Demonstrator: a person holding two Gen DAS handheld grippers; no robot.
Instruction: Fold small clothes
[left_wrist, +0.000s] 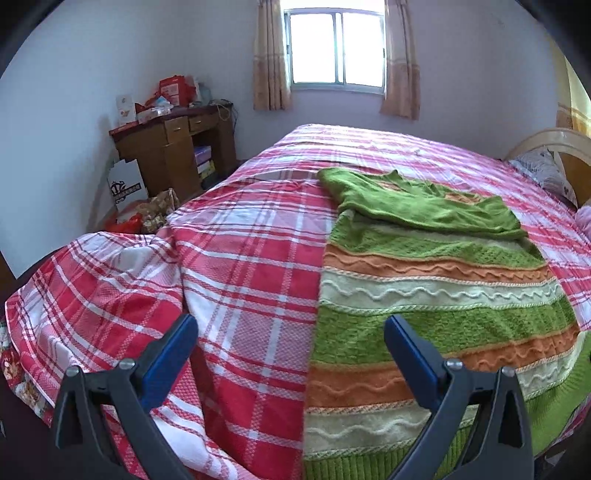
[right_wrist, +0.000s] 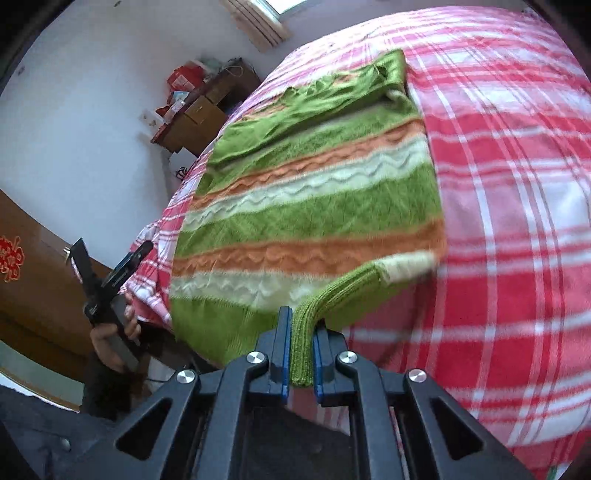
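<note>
My right gripper (right_wrist: 300, 345) is clamped on the ribbed green hem (right_wrist: 306, 332) of the striped knit sweater (right_wrist: 314, 206), at the corner nearest to me, and that corner is lifted off the red plaid bedspread (right_wrist: 517, 221) while the rest of the garment lies flat. From this gripper the sweater stretches straight ahead and a little to the left, its long axis running away from me toward the collar end, where the green sleeves (right_wrist: 314, 107) are already laid across the chest. So I judge that the coming move carries this hem forward along that axis, up and over the stripes toward the folded sleeves. My left gripper (left_wrist: 291, 354) stands wide apart and holds nothing; it hovers above the bed with the sweater's left edge (left_wrist: 317, 295) passing just ahead between its fingers, so that its left finger (left_wrist: 170, 354) is over bare plaid and its right finger (left_wrist: 410, 354) over the orange and green bands. In the right wrist view I see that left gripper well off to the left, held in the person's hand (right_wrist: 110, 332) beside the bed's edge and clear of the cloth. The right is the hand with the fabric, and the left hem corner is the nearer target for the free one. If only one corner travels, I expect the fold to skew, so the left should take its own corner first. The wooden cabinet (left_wrist: 173, 155) and the window (left_wrist: 336, 48) lie far ahead, beyond the bed.
</note>
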